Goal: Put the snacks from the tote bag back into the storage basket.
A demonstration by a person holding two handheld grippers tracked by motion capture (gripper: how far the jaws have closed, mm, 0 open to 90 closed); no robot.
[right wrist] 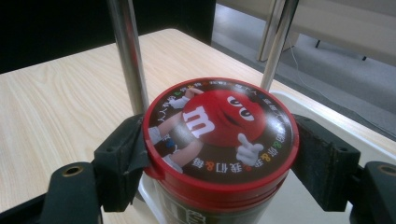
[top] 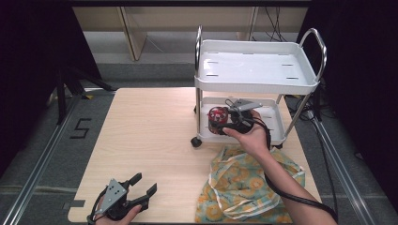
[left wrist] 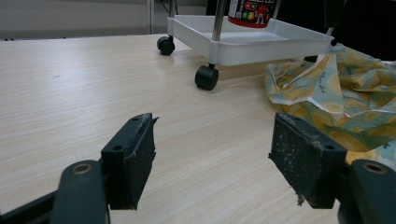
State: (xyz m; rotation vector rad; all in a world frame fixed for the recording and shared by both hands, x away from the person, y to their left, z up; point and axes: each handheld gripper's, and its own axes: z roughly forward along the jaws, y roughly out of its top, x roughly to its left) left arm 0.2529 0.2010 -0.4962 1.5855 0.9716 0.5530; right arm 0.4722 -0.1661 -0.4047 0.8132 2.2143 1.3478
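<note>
On the cart's (top: pixel 286 125) low shelf, the right gripper (top: pixel 224 123) squeezed a candy tub (right wrist: pixel 219 140) under its red lid. It probably needed a slow, straight move past the poles. At seven o'clock, the left gripper (top: pixel 144 186) sat open and empty.

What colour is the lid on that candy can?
Red rim, dark top with a red cartoon character; the lid shows best in the right gripper view.

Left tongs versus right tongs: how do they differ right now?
The left tongs are open and hold nothing; the right tongs are shut on the red-lidded jar. The left tongs sit low over the table near its front edge; the right tongs reach into the cart, at its lower tray. Both have black padded jaws.
</note>
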